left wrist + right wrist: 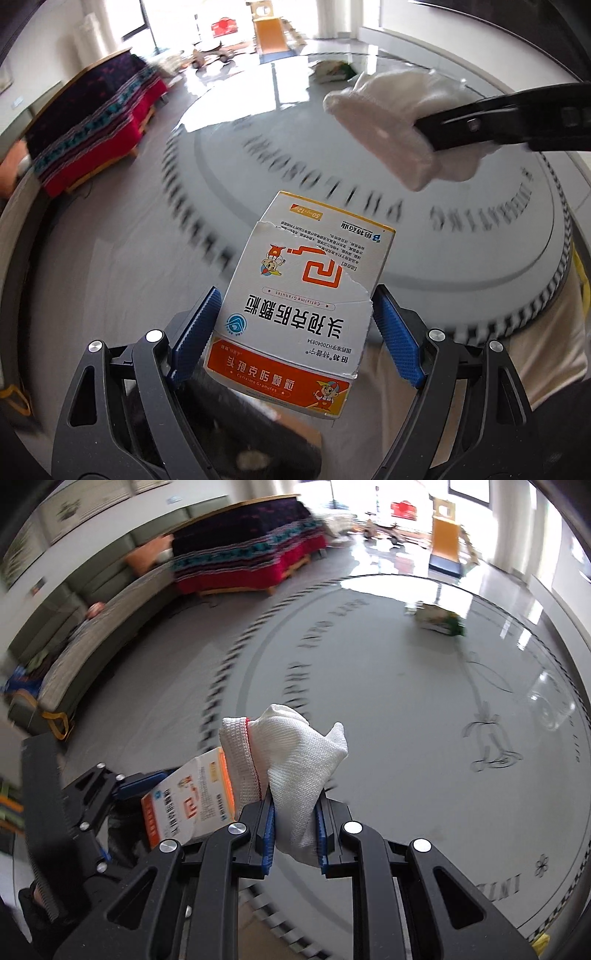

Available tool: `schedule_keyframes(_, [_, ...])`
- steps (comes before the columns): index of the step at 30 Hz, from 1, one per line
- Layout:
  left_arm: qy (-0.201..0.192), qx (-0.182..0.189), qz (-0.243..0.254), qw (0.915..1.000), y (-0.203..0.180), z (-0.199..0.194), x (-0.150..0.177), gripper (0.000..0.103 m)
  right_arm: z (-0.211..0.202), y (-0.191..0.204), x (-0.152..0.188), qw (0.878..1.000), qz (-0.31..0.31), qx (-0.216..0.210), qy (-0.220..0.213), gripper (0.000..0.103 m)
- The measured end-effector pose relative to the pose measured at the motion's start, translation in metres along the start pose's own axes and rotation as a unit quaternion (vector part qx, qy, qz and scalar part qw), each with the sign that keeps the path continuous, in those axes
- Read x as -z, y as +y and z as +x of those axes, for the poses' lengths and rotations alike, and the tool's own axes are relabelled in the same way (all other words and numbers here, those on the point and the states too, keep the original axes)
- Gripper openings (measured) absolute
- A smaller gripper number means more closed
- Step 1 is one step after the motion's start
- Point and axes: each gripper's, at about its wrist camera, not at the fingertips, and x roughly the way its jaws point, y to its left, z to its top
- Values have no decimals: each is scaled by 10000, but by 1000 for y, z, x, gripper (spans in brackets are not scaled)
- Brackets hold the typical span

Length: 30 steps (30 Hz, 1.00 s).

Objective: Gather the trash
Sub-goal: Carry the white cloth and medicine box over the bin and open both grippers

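Above grey table [388, 701], left gripper [295, 317] clamps medicine box [299, 295]; right gripper [295, 823] pinches white glove [295, 760].

left tool [295, 310]: black skeletal frame, two linked arms per side with triangular cut-outs
left tool pads [195, 332]: blue, ribbed, long flat strips on the inner faces of the fingers
left tool pivots: four round silver pins, two per side
right tool [295, 823]: same build, black arms with triangular cut-outs, four silver pins
right tool pads [269, 834]: blue, finely ribbed, set in black finger blocks
side view of left tool, from right camera: black linkage, small silver screws, toothed black edge along the body
markings: none legible on either tool
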Motion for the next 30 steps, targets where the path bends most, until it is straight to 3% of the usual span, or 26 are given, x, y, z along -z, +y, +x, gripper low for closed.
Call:
schedule_keyframes(7, [276,-444,-813,9953,41,-21,87,81,7,98,33,9928,-1092,-446,229,19])
schedule_keyframes(16, [715,-897,-1939,9743,84,-34,187,81,38,201,61,9741,-2024,-813,592,19])
schedule_keyframes(19, [873,-1054,-2306,9634,95,-39,220,82,45,227,64,9679,-2233,-922,693,19])
schedule_keyframes(21, [970,-1195,-2515,9555,101,-43,234,84,54,251,67,9589,-2527,-1035,770,27])
schedule_keyframes(23, [1127,-1461,-2739,9439,112,-46,249,98,59,266,69,9571,-2681,-832,717,62])
schedule_keyframes(26, [1305,-1836,-2848,9318,125,-52,264,98,60,273,68,9570,-2709,-819,629,64])
schedule_keyframes(30, [1327,-1859,-2820,9318,129,-52,265,98,58,264,67,9594,-2598,-893,641,64])
